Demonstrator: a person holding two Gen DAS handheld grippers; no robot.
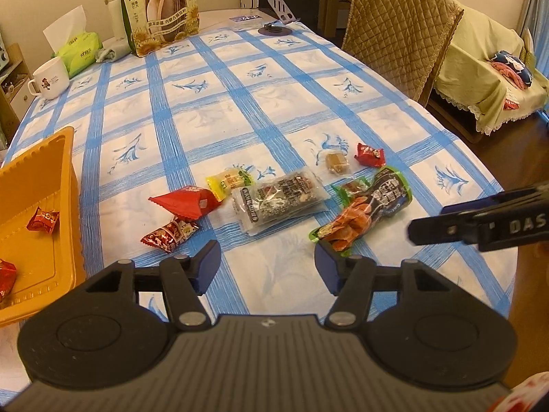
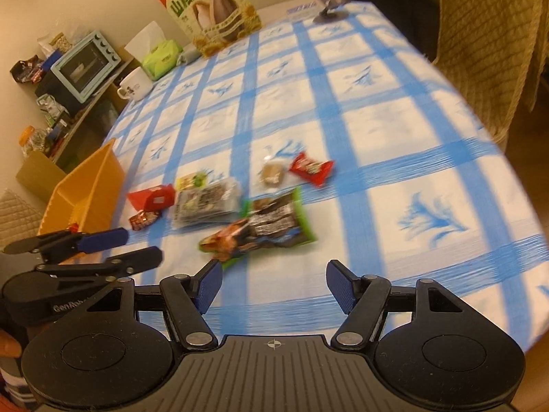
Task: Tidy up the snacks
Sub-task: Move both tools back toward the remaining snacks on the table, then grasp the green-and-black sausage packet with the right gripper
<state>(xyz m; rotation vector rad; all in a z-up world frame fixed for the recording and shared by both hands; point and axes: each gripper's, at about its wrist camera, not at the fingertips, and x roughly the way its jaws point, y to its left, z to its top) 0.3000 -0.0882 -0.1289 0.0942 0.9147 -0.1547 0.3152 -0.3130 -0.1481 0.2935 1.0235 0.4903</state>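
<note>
Blue-checked cloth covers the tabletop [image 1: 274, 110], with a quilted chair [image 1: 398, 31] and a draped sofa [image 1: 487, 79] beyond. At the left edge sits an orange tray [image 1: 37, 213] already holding two red candies [image 1: 43, 219], so sorting looks only begun: about eight snacks [image 1: 278, 202] lie clustered loose mid-cloth, well apart from the tray. Both the left hand-held gripper [image 1: 267, 264] and the right hand-held gripper [image 2: 272, 283] hover near the cluster, jaws apart and holding nothing.
</note>
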